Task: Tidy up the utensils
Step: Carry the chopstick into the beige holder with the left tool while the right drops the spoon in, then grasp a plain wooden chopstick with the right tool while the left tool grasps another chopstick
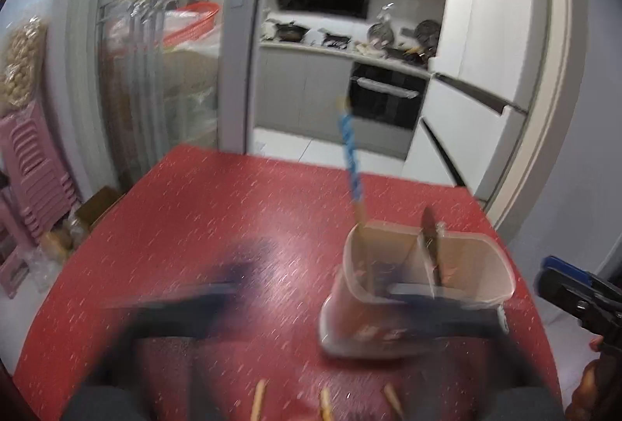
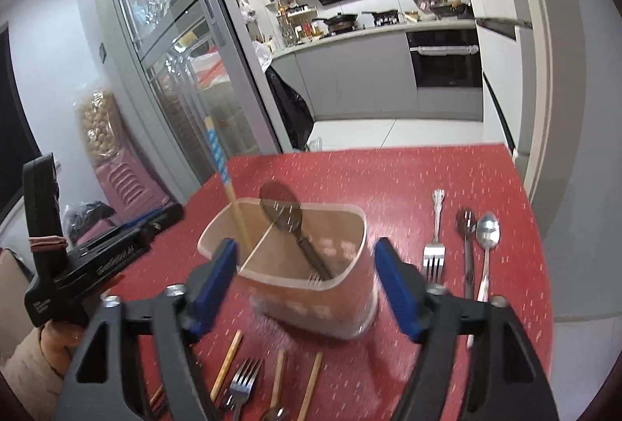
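Two compartments split the translucent plastic utensil holder, and in the left wrist view it stands toward the right edge of the red speckled table. A chopstick with a blue-and-white patterned top leans out of the left compartment; a dark-handled spoon rests against the divider in the right one. The left gripper is a blur here, its dark fingers spread wide with nothing pressed between the pads, the right finger smeared across the front of the holder. Three wooden chopstick ends poke up along the table's near edge. At the right border, the right gripper edges in.

Over to the right wrist view: the right gripper shows both blue pads parted, one each side of the utensil holder, neither pressing its walls, so it grips nothing. Inside, the patterned chopstick stands in the left compartment, and the dark-handled spoon leans bowl-up in the right. Toward the table's right edge lie a silver fork, a dark-handled utensil and a silver spoon, side by side. Along the near edge: wooden chopsticks and another fork. The left gripper, held in a hand, sits at the left.
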